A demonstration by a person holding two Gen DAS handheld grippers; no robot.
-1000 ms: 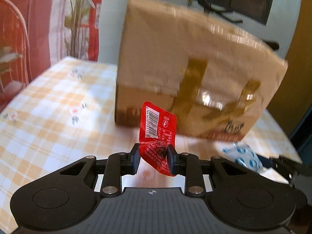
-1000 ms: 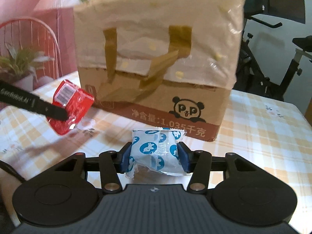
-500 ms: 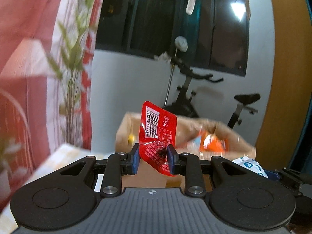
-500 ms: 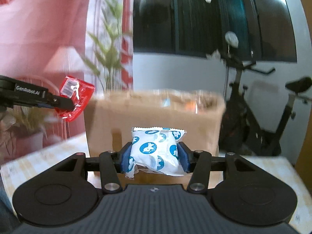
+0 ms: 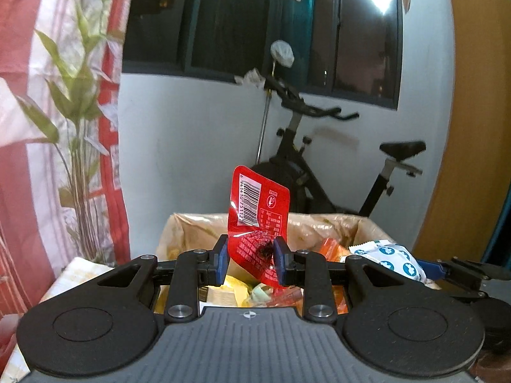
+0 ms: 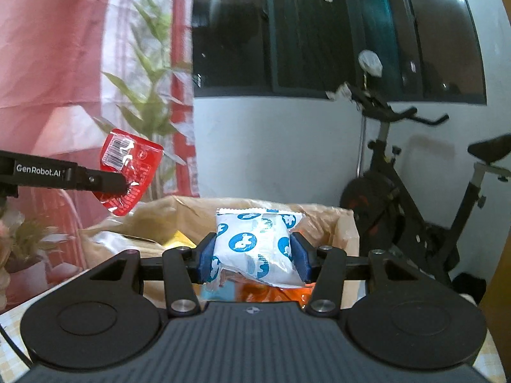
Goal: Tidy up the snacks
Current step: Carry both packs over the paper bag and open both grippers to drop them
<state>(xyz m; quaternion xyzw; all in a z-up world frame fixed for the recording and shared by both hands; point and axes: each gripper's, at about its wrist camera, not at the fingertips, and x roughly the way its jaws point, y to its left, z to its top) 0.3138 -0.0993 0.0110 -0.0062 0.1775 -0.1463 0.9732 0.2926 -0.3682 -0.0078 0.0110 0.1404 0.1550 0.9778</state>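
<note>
Behind the box (image 5: 179,233) stands an exercise bike (image 5: 319,172). Left gripper (image 5: 250,257) clamps a red packet (image 5: 258,220), right gripper (image 6: 254,257) a white pouch (image 6: 255,245), both above the box. Both packs appear light, soft, crinkly; grip mid-body.

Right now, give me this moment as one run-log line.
left gripper: shut on red packet | right gripper: shut on white-blue packet | both over open cardboard box | box: holds snacks

box (image 5: 179,233): set on tabletop (image 5: 73,271), snacks (image 5: 332,250) held inside | plant (image 5: 76,146): placed left of box | exercise bike (image 5: 306,159): placed behind box | window (image 5: 255,22): set above bike
</note>
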